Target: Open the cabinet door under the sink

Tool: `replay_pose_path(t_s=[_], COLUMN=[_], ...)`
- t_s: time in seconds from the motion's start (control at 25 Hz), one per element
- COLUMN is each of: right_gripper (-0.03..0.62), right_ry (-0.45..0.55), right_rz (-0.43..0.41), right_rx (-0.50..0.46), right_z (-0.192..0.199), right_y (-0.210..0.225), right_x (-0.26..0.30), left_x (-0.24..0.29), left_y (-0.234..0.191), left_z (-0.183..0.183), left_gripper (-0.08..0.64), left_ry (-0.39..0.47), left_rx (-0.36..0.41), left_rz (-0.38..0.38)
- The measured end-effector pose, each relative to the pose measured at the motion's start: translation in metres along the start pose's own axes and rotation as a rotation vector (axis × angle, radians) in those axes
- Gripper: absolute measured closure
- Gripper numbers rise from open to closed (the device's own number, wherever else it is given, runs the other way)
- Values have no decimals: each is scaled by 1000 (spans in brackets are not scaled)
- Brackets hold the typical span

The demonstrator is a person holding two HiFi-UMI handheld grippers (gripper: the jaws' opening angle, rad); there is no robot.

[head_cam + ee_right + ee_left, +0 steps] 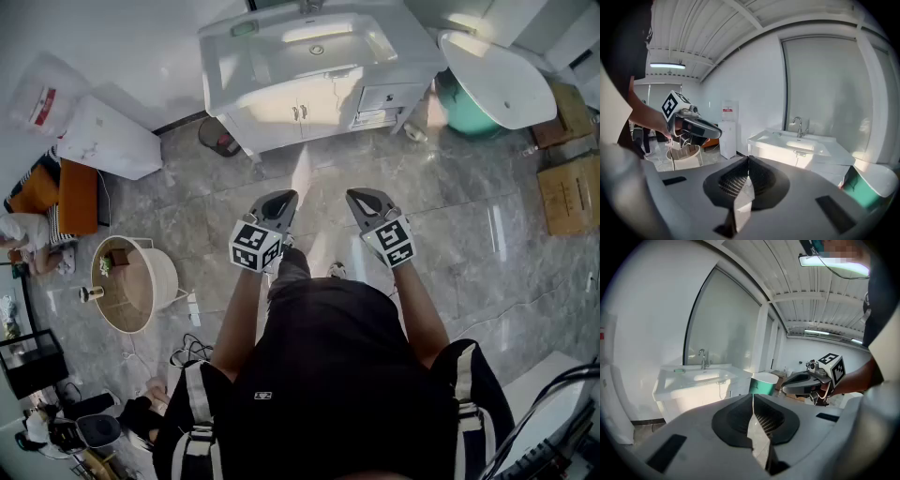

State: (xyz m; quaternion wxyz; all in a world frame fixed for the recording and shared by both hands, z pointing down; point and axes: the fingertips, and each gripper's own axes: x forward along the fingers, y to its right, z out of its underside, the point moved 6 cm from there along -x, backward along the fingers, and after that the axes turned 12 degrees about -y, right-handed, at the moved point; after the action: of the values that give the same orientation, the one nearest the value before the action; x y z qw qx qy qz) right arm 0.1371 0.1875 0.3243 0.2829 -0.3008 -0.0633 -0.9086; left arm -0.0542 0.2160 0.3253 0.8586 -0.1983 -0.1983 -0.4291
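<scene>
The white sink cabinet (pixel 309 66) stands against the far wall. Its two doors (pixel 298 111) under the basin are closed, with small handles side by side at the middle. My left gripper (pixel 281 199) and right gripper (pixel 359 197) hover side by side over the floor, well short of the cabinet, and both point toward it. Each is shut with nothing between its jaws. In the left gripper view the jaws (pixel 753 397) meet, with the cabinet (pixel 701 385) beyond them and the right gripper (pixel 806 380) alongside. In the right gripper view the jaws (pixel 748 159) also meet, facing the cabinet (pixel 797 152).
A green bin under a white oval lid (pixel 497 80) stands right of the cabinet, with cardboard boxes (pixel 570 192) further right. A white appliance (pixel 108 136), an orange seat (pixel 66 197) and a round white tub (pixel 131 281) are on the left. The floor is grey marble tile (pixel 450 234).
</scene>
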Motion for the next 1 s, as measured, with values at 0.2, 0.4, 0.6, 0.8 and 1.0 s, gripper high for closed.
replay_pose_path(t_s=[0.2, 0.4, 0.6, 0.8, 1.0], right_gripper=[532, 532, 532, 532, 532], right_ry=[-13, -12, -9, -21, -30], right_rz=[-3, 3, 6, 5, 12], right_rx=[-6, 6, 13, 15, 28], right_z=[-1, -2, -7, -12, -17], right_y=[-1, 2, 4, 5, 8], right_x=[4, 7, 15, 25, 36], left_x=[-1, 0, 0, 1, 5], left_y=[-3, -7, -17, -29, -43], left_z=[1, 2, 3, 1, -3], left_gripper=[541, 541, 541, 541, 541], left_ry=[-1, -4, -7, -10, -15], left_rx=[-5, -16, -27, -35, -36], left_rz=[2, -1, -3, 3, 18])
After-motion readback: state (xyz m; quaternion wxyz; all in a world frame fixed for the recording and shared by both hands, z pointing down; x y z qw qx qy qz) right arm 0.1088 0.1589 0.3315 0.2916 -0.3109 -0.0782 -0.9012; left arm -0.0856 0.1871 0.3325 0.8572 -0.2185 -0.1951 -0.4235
